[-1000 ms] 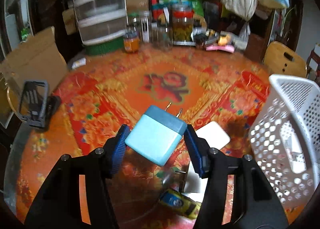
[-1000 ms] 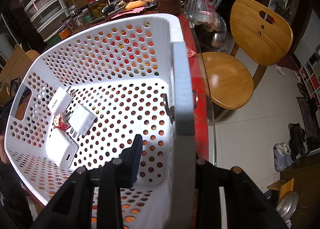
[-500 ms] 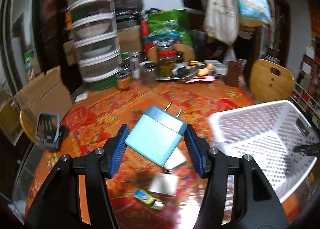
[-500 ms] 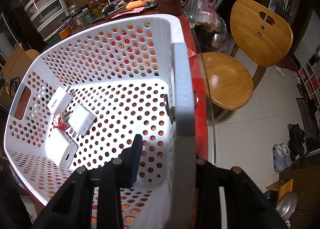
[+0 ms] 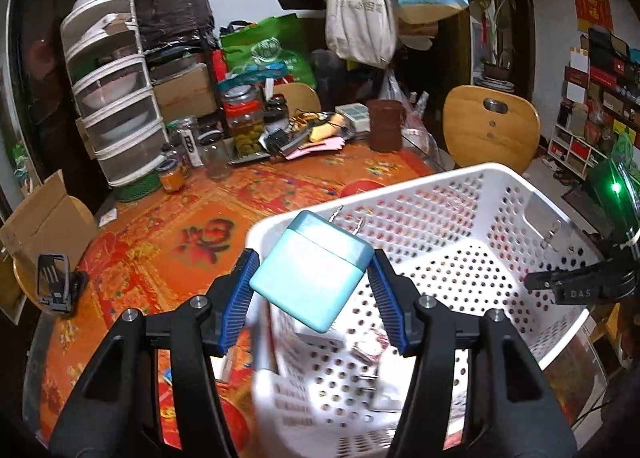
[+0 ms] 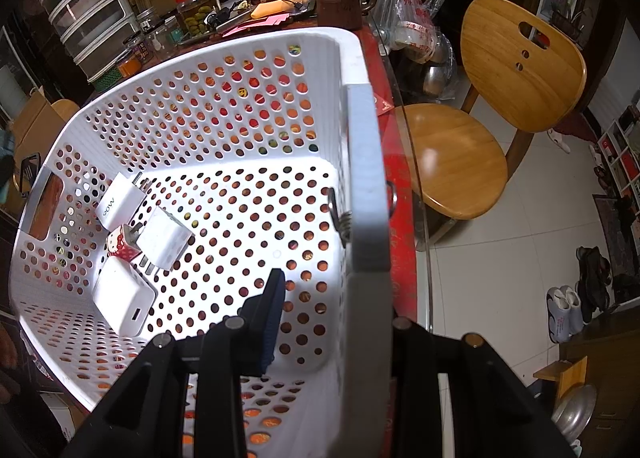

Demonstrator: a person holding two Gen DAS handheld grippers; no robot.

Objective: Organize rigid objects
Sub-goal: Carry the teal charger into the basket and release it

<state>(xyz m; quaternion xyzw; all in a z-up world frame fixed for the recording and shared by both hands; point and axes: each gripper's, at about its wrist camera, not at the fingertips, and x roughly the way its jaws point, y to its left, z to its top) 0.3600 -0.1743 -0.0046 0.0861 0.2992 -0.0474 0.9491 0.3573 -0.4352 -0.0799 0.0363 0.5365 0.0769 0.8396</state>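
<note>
Left wrist view: teal charger (image 5: 312, 272) clamped in left claw (image 5: 311, 298), above basket (image 5: 460, 182).

The left gripper (image 5: 312, 290) is clamped on a blue charger (image 5: 311, 271), held up off the surface. The right gripper (image 6: 320, 314) grips the basket (image 6: 366, 194) wall, one finger (image 6: 267, 322) inside.
</note>
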